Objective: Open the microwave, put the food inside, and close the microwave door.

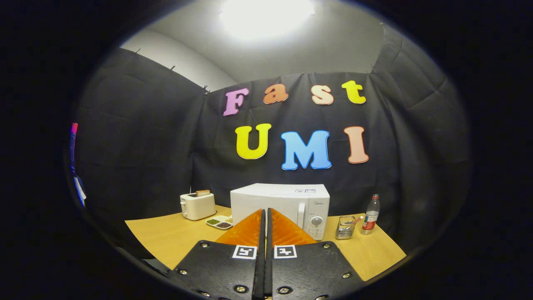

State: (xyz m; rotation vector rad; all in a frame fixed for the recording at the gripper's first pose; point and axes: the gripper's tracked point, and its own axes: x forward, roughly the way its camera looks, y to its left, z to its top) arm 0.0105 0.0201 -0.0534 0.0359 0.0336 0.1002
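**Inspector:** The microwave (280,206) stands at the back of the table (166,235), door closed, beyond the fingers.

**Clerk:** And the food?

**Inspector:** A small dish (220,223) lies just left of it, near the toaster (198,205). A metal holder (345,227) and bottle (370,214) stand to its right.

**Clerk:** The gripper (266,216)?

**Inspector:** Its fingers are pressed together, holding nothing, well short of the door. By this evidence no step is done; opening, loading and closing all remain.

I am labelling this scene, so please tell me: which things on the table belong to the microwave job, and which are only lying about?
For the job:
- microwave, door closed
- food dish, left of the microwave
- claw, fingers together, holding nothing

Lying about:
- toaster with bread in it
- glass container
- bottle
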